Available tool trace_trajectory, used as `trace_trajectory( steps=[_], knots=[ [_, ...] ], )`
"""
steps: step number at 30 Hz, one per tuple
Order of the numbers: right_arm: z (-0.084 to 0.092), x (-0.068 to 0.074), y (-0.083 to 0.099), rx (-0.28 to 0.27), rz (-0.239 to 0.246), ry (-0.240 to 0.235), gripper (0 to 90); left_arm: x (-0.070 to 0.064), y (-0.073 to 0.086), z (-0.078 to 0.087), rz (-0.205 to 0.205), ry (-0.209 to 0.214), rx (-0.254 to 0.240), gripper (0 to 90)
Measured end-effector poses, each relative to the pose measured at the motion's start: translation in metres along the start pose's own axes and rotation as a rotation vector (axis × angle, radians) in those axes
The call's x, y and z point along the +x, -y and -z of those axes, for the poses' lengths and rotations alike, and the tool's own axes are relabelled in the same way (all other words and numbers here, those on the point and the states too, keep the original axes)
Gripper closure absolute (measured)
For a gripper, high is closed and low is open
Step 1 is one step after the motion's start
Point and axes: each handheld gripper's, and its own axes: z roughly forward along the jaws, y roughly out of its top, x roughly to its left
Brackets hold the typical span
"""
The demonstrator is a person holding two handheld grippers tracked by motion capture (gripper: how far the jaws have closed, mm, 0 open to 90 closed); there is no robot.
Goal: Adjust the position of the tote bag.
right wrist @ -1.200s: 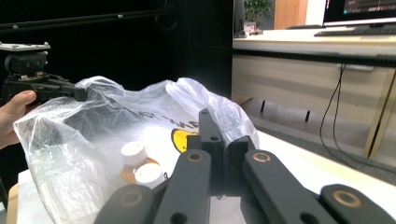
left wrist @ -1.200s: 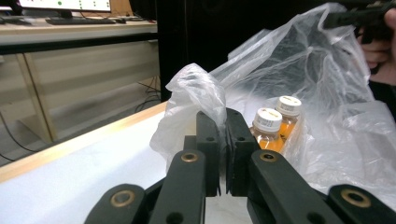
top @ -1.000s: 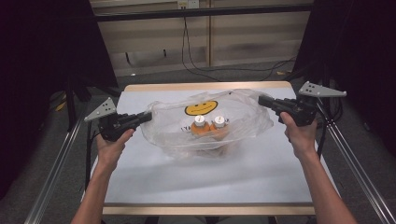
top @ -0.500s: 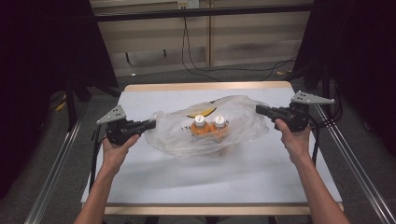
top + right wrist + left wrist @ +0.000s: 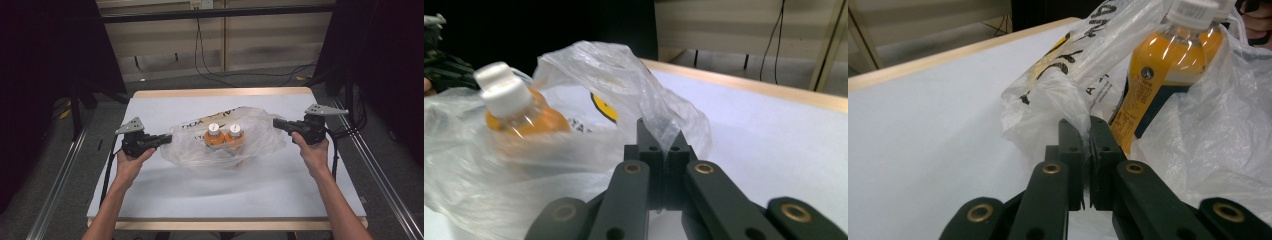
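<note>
White sheeting covered the table (image 5: 150, 195), which had a pale wooden rim, with dark curtains on both sides and cables lying on the floor beyond it. At the table's centre sat a clear plastic bag (image 5: 250, 145) containing two orange bottles (image 5: 223, 136) with white caps, standing upright side by side. The left gripper (image 5: 165, 139) was clamped on the bag's left edge, with film pinched between its closed jaws. The right gripper (image 5: 278, 123) was likewise clamped on the bag's right edge. The bag's base appeared to rest on the table, so the step in hand was judged to be setting the loaded bag down. The next move would call for both grippers to release the film evenly, without tipping the bottles.
</note>
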Motion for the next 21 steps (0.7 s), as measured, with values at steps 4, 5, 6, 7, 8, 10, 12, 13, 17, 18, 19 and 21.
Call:
trace_trajectory(
  steps=[4,5,6,7,8,10,12,13,17,18,19,21],
  knots=[
    [-0.006,-0.007,0.01,0.044,-0.009,0.027,90.0,0.005,0.007,-0.005,0.004,-0.012,0.03,87.4],
    [-0.007,-0.009,0.011,0.051,-0.008,0.03,90.0,0.006,0.008,-0.005,0.003,-0.01,0.032,87.5],
    [-0.007,-0.01,0.012,0.052,-0.012,0.036,90.0,0.006,0.009,-0.005,0.004,-0.014,0.035,87.5],
    [-0.007,-0.012,0.013,0.053,-0.011,0.034,90.0,0.006,0.01,-0.005,0.006,-0.021,0.036,87.5],
    [-0.006,-0.013,0.014,0.056,-0.012,0.042,90.0,0.007,0.011,-0.005,0.007,-0.018,0.036,87.6],
    [-0.005,-0.016,0.016,0.063,-0.019,0.053,90.0,0.008,0.013,-0.006,0.006,-0.033,0.052,87.6],
    [-0.004,-0.02,0.019,0.072,-0.023,0.063,90.0,0.01,0.017,-0.008,0.016,-0.034,0.06,87.7],
    [-0.004,-0.022,0.02,0.074,-0.023,0.061,90.0,0.011,0.019,-0.009,0.016,-0.034,0.071,87.7],
    [-0.008,-0.027,0.029,0.11,-0.024,0.073,90.0,0.014,0.024,-0.013,0.025,-0.032,0.094,87.9],
    [-0.009,-0.028,0.031,0.122,-0.023,0.078,90.0,0.014,0.026,-0.015,0.025,-0.031,0.105,87.9],
    [-0.01,-0.03,0.034,0.138,-0.02,0.085,90.0,0.013,0.028,-0.017,0.02,-0.033,0.118,87.9],
    [-0.012,-0.031,0.037,0.161,-0.02,0.099,90.0,0.012,0.033,-0.021,0.01,-0.042,0.154,87.9]
  ],
)
